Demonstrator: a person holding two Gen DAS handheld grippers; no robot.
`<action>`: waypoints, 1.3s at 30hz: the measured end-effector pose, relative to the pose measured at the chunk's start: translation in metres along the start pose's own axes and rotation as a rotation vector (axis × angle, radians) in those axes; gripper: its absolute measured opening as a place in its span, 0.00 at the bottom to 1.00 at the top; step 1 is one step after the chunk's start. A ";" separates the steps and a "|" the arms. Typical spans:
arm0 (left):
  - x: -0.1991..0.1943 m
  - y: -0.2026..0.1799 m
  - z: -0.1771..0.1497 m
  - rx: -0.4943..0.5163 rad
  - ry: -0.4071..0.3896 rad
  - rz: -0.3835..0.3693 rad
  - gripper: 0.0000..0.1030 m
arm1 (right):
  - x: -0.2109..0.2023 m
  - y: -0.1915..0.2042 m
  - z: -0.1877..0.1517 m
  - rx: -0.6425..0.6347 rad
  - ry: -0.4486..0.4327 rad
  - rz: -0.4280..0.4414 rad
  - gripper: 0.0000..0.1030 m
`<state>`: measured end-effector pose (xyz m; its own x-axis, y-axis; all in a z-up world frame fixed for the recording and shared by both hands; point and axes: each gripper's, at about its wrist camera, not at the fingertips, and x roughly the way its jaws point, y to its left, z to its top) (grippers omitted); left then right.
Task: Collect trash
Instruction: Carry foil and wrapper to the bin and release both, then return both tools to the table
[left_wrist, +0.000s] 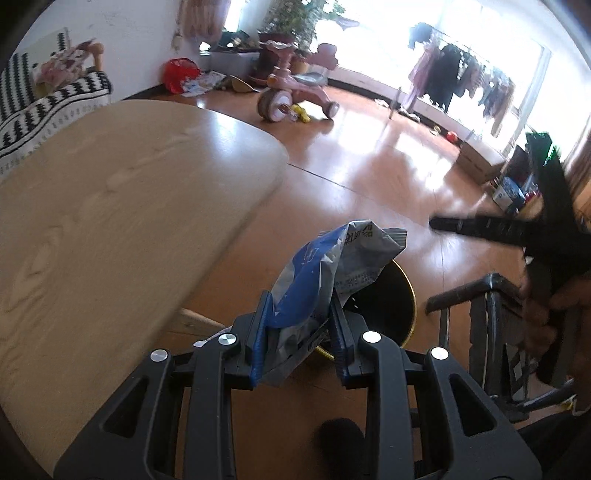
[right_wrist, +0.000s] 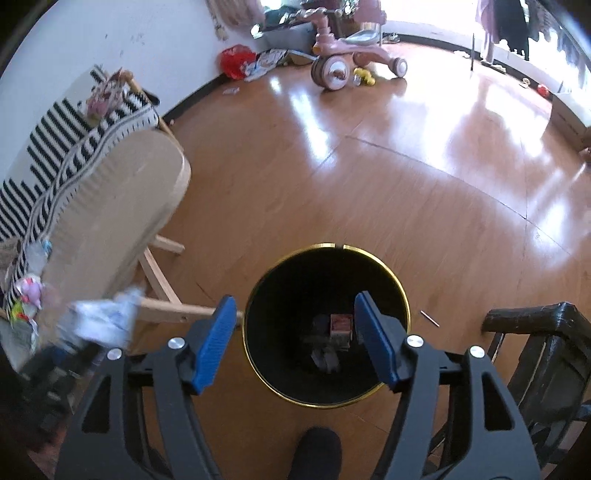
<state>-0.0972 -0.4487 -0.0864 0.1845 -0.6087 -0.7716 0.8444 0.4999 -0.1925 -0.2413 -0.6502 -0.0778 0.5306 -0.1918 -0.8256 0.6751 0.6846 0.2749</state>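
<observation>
Your left tool (left_wrist: 301, 325) is clamped on a crumpled blue-and-grey wrapper (left_wrist: 325, 269), blue pads pressing it from both sides; the wrapper's upper part sticks up past the fingertips. Just beyond and below it sits the black trash bin (left_wrist: 388, 306) with the gold rim, partly hidden by the wrapper (the wrapper is not yet inside the bin).

Your right tool (right_wrist: 295, 325) hangs directly above the same bin (right_wrist: 369, 266), its jaws apart and nothing between them. Through the gap you see discarded items (right_wrist: 338, 328) on the bin's bottom, one a small reddish box; the rest is too dark to name. The wrapper (right_wrist: 107, 317) appears blurred at the left of the right wrist view, beside the worktop's wooden legs.

A dark chair (right_wrist: 535, 332) stands just right of the bin. A thin stick-like object (right_wrist: 429, 318) lies on the floor (right_wrist: 369, 184) between bin and chair.

To the left, the light wooden worktop (left_wrist: 110, 221) carries small colourful scraps (right_wrist: 29, 295) near its close end. Behind it is a black-and-white patterned sofa cover (right_wrist: 55, 147).

Far across the glossy floor: a pink tricycle (left_wrist: 291, 92), a red bag (left_wrist: 179, 74) by the wall, a clothes rack (left_wrist: 461, 77) at the bright window.
</observation>
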 end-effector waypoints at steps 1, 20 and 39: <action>0.011 -0.008 -0.001 0.003 0.014 -0.011 0.28 | -0.004 -0.001 0.001 0.004 -0.011 0.002 0.65; 0.135 -0.078 -0.007 -0.024 0.102 -0.087 0.58 | -0.031 -0.021 0.015 0.079 -0.082 0.019 0.70; -0.124 0.112 -0.016 -0.142 -0.136 0.176 0.80 | -0.005 0.211 0.008 -0.231 -0.031 0.234 0.72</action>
<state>-0.0335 -0.3070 -0.0221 0.3963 -0.5769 -0.7142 0.7158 0.6813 -0.1532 -0.0969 -0.5101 -0.0120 0.6755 -0.0295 -0.7368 0.4011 0.8531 0.3336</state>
